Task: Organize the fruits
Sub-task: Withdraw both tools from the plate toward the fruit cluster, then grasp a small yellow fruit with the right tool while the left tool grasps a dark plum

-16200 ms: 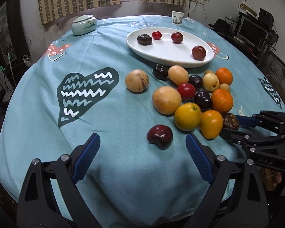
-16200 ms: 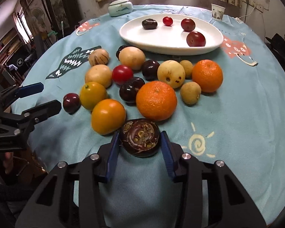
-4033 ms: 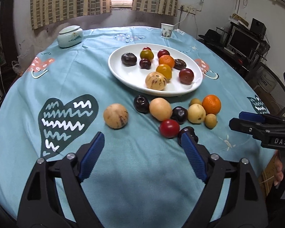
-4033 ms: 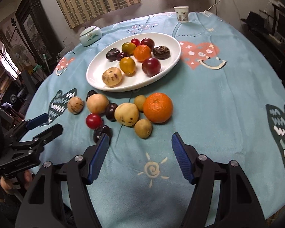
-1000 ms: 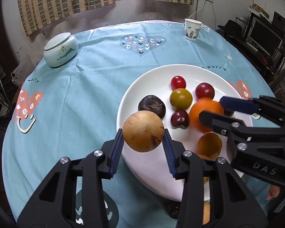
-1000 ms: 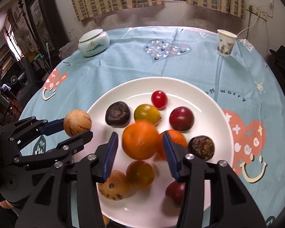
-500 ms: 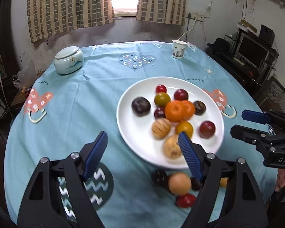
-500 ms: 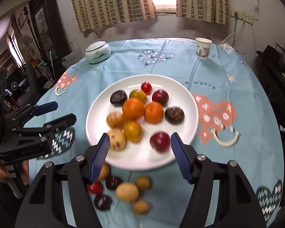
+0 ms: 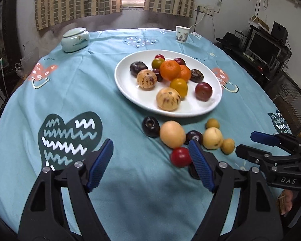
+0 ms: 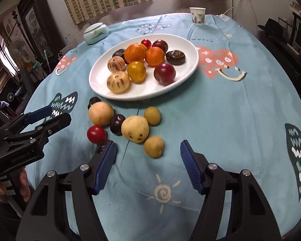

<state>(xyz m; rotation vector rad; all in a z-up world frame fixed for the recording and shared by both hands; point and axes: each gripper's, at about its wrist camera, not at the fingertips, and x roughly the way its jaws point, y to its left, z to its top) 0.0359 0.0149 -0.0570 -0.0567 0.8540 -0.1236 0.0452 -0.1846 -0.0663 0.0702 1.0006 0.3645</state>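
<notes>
A white oval plate point(image 9: 128, 92) point(image 10: 182, 76) holds several fruits, among them two oranges point(image 9: 170, 69) and two striped melons point(image 9: 168, 98). Several loose fruits lie on the cloth in front of it: a tan round fruit point(image 9: 172, 134) point(image 10: 100, 113), a red tomato point(image 9: 180, 157) point(image 10: 96, 134), dark plums point(image 9: 150, 126), a pale pear point(image 10: 135, 128) and small yellow-brown fruits point(image 10: 153, 146). My left gripper point(image 9: 150, 164) is open and empty, low before the loose fruits. My right gripper point(image 10: 147, 164) is open and empty, just short of them.
A lidded ceramic jar point(image 9: 75, 39) stands at the back left of the round table and a paper cup point(image 9: 182, 34) at the back. The blue cloth point(image 9: 70, 92) hangs over the table edge. Furniture and a monitor point(image 9: 264, 46) stand to the right.
Both grippers have pulled back and lower from the plate toward the table's front, so the loose fruits now lie close before them. Both stay open and empty.
</notes>
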